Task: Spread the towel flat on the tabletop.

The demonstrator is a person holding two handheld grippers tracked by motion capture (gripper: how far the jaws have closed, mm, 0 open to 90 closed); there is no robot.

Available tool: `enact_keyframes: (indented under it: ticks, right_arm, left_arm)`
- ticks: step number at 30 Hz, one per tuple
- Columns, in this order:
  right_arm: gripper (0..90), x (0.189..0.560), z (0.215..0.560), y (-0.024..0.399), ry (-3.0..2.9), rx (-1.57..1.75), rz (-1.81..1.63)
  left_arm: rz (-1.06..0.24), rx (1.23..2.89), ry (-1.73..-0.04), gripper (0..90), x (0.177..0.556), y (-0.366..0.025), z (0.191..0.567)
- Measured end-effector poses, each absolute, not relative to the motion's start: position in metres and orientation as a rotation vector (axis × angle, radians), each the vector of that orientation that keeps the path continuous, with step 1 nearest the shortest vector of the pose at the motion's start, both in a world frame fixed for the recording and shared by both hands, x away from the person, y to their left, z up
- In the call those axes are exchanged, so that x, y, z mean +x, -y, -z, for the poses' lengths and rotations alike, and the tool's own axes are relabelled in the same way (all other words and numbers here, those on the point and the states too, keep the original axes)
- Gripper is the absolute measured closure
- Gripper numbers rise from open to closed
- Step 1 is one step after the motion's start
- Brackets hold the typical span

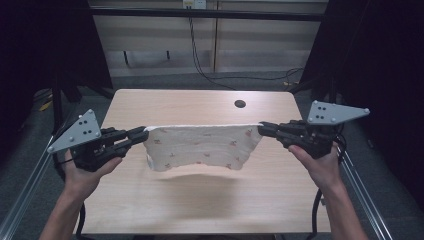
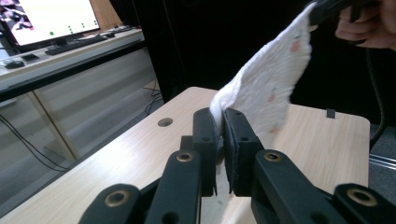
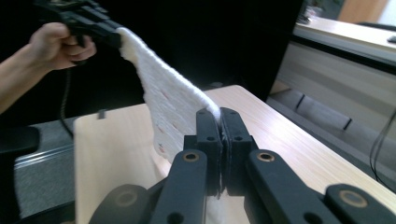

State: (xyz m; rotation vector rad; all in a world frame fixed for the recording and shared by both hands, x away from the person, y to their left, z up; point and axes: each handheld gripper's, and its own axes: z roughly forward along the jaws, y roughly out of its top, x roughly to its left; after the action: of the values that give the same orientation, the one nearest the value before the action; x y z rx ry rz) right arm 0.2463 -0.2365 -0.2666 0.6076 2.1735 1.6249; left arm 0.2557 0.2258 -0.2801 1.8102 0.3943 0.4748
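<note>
We hold a two-jaw gripper in each hand above a light wooden table (image 1: 200,200), and between them hangs a white towel (image 1: 200,146) sprinkled with small reddish marks. Seen from the high view, our left gripper (image 1: 141,133) pinches the towel's upper left corner and our right gripper (image 1: 262,128) pinches its upper right corner, so the top edge runs almost straight from one to the other. The rest of the cloth droops below that edge, clear of the tabletop, with its shadow falling on the wood just under it.

In the left gripper view, the black jaws of our left gripper (image 2: 220,127) are closed nearly together with a thin fold of towel (image 2: 271,84) squeezed between the pads, and the cloth rises away toward the other hand (image 2: 369,23) at the top right. In the right gripper view, our right gripper (image 3: 219,122) is clamped tight, its pads pressed on the corner of the towel (image 3: 168,100), which stretches up and left to the far hand (image 3: 58,44)

A round hole (image 1: 240,104) sits near the table's far edge, well beyond the towel
</note>
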Motion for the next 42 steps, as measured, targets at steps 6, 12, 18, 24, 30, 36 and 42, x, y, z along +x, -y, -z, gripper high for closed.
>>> enact_keyframes:
  ticks: [6, 12, 18, 24, 30, 36, 42]
  right_arm:
    - [88.0, 0.222, 0.255, 0.24, -2.193, 0.572, -1.626]
    - [87.9, 0.235, 0.292, 0.238, -2.275, 0.662, -1.56]
    - [87.9, 0.252, 0.327, 0.241, -2.343, 0.756, -1.528]
    - [87.9, 0.273, 0.345, 0.245, -2.349, 0.825, -1.488]
    - [87.9, 0.293, 0.359, 0.243, -2.356, 0.874, -1.466]
    - [87.8, 0.312, 0.373, 0.238, -2.348, 0.919, -1.447]
    - [87.8, 0.327, 0.385, 0.231, -2.354, 0.943, -1.442]
  left_arm:
    - [-0.453, 1.847, -0.409, 84.0, 0.248, -0.22, 0.278]
    - [-0.329, 1.887, -0.467, 84.0, 0.273, -0.203, 0.321]
    - [-0.275, 1.936, -0.519, 84.0, 0.285, -0.194, 0.351]
    - [-0.242, 1.968, -0.565, 84.0, 0.295, -0.196, 0.367]
    - [-0.255, 2.004, -0.574, 83.9, 0.297, -0.196, 0.374]
    - [-0.209, 1.985, -0.648, 83.8, 0.314, -0.2, 0.386]
    - [-0.206, 2.009, -0.663, 83.8, 0.327, -0.194, 0.396]
